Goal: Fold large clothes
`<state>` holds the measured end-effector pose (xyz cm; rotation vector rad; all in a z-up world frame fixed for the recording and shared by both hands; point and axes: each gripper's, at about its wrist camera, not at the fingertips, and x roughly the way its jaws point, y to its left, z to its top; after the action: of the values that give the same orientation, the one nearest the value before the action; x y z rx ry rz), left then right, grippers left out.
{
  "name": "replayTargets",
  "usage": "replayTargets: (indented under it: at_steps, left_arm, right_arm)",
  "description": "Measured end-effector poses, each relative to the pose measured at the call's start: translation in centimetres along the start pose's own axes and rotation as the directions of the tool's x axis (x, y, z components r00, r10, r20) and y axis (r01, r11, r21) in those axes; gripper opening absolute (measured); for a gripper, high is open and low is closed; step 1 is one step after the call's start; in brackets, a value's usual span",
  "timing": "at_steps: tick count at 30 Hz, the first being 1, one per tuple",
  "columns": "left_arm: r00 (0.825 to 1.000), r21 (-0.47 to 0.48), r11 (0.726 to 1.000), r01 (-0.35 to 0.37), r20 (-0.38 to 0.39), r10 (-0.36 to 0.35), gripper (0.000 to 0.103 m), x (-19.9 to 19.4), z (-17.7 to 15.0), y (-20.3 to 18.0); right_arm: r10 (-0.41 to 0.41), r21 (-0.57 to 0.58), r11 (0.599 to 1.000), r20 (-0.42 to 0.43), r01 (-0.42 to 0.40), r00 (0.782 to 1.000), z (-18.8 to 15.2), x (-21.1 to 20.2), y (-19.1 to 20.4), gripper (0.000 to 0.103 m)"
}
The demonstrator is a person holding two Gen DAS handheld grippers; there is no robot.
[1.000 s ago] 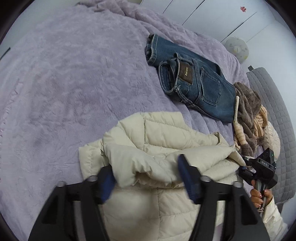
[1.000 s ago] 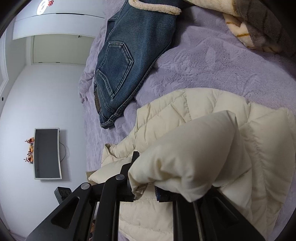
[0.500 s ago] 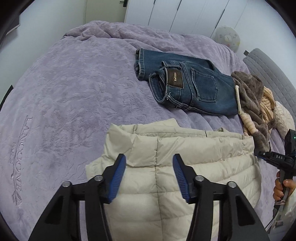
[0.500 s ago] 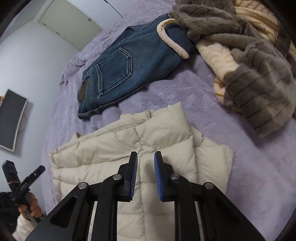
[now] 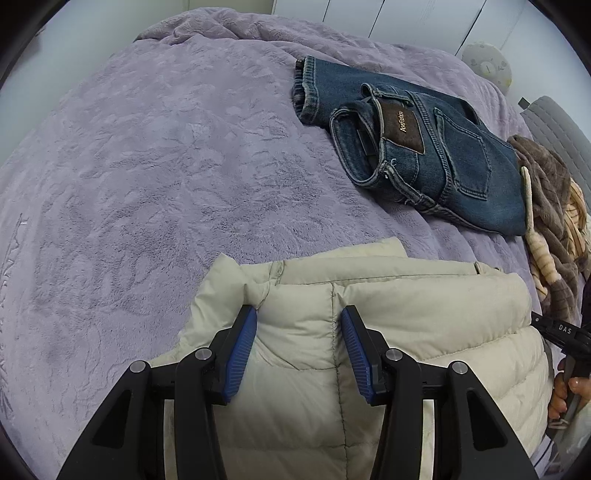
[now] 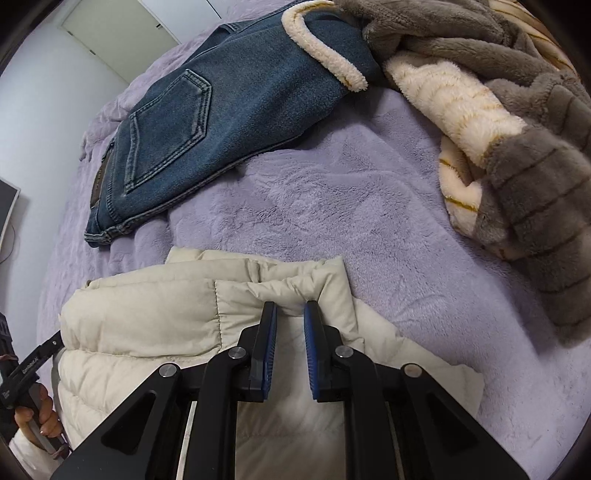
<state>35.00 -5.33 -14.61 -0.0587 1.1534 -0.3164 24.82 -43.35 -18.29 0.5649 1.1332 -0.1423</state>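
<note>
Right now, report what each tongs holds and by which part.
Left tongs: nothing gripped; having just narrowed, they straddle the cream jacket near its folded edge. Right tongs: just been closing around a jacket ridge there; a firm pinch cannot be told.

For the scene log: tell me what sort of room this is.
Most likely a bedroom: a bed under a purple plush blanket, clothes such as folded jeans on it, and white wardrobe doors behind.

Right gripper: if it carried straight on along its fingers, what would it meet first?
Most likely the cream puffer jacket: the right gripper points down at its folded top edge, jaws narrowly apart and just been closing, with nothing clearly pinched. Depth is uncertain; the purple blanket lies beyond.
</note>
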Motion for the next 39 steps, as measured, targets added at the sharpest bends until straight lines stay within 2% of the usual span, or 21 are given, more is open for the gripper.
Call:
replayTargets:
  at_steps: [7,12,13,16,20,21,23,24,25,30,31,32,33,34,36,39]
  left_arm:
    - [1.0,-0.063,0.998,0.004,-0.005,-0.005,0.051,0.1,0.6,0.7]
    - [0.999,-0.128,0.992,-0.015,0.039,0.02,0.051,-2.2,1.2,1.6]
    - [0.999,-0.134,0.991,-0.019,0.048,0.026,0.051,-2.8,1.3,1.8]
    - [0.996,-0.137,0.99,-0.037,0.074,0.047,0.052,-4.7,1.0,2.2]
    - [0.993,-0.091,0.995,-0.045,0.101,0.054,0.052,-7.5,-0.5,2.1]
    - [0.993,-0.079,0.996,-0.043,0.104,0.051,0.052,-8.1,-1.1,2.0]
    - [0.994,-0.058,0.997,-0.043,0.099,0.048,0.052,-8.9,-2.4,1.8]
    - [0.995,-0.051,0.998,-0.04,0.094,0.045,0.052,-9.2,-3.1,1.7]
    - [0.995,-0.046,0.998,-0.037,0.088,0.041,0.052,-9.5,-3.7,1.7]
    - [0.998,-0.09,0.996,0.008,0.066,-0.002,0.052,-11.0,-7.3,1.8]
    - [0.998,-0.103,0.995,0.017,0.058,-0.011,0.054,-11.3,-8.1,1.9]
    - [0.999,-0.113,0.993,0.022,0.041,-0.018,0.079,-11.5,-9.0,2.0]
    - [0.999,-0.122,0.992,0.02,0.031,-0.016,0.093,-11.7,-9.9,2.2]
    - [0.999,-0.13,0.991,0.012,0.04,-0.007,0.103,-12.2,-10.8,2.3]
    - [0.999,-0.119,0.993,-0.008,0.045,0.014,0.103,-12.9,-12.5,2.4]
    - [1.0,-0.144,0.99,-0.01,0.017,0.012,0.103,-13.2,-14.6,3.0]
  right_arm:
    - [0.002,0.029,1.0,-0.005,-0.001,1.0,0.4,0.4,-0.7,0.014]
    - [-0.011,0.051,0.999,0.025,0.009,1.0,0.4,-1.2,-0.5,0.014]
    - [-0.013,0.053,0.999,0.031,0.011,0.999,0.4,-1.6,-0.4,0.018]
    - [-0.012,0.047,0.999,0.057,0.009,0.998,0.2,-3.3,0.0,0.018]
    - [0.002,0.022,1.0,0.085,-0.004,0.996,-0.6,-5.7,0.7,0.019]
    - [0.017,0.022,1.0,0.087,-0.019,0.996,-0.9,-6.3,0.8,0.022]
    - [0.042,0.02,0.999,0.084,-0.044,0.996,-1.6,-7.1,1.2,0.042]
    - [0.051,0.018,0.998,0.085,-0.053,0.995,-2.0,-7.5,1.3,0.058]
    - [0.061,0.013,0.998,0.088,-0.062,0.994,-2.3,-7.7,1.5,0.062]
    - [0.116,0.019,0.993,0.073,-0.118,0.99,-4.7,-8.7,2.6,0.062]
    - [0.132,0.025,0.991,0.071,-0.134,0.989,-5.3,-8.9,2.7,0.062]
    - [0.15,0.031,0.988,0.071,-0.152,0.986,-6.1,-9.3,2.8,0.062]
    - [0.168,0.037,0.985,0.069,-0.171,0.983,-6.9,-9.6,2.9,0.066]
    - [0.185,0.044,0.981,0.065,-0.188,0.981,-7.8,-9.9,2.9,0.074]
    - [0.221,0.059,0.973,0.059,-0.225,0.973,-9.6,-10.7,2.8,0.081]
    - [0.256,0.078,0.963,0.034,-0.258,0.966,-12.3,-11.6,2.5,0.082]
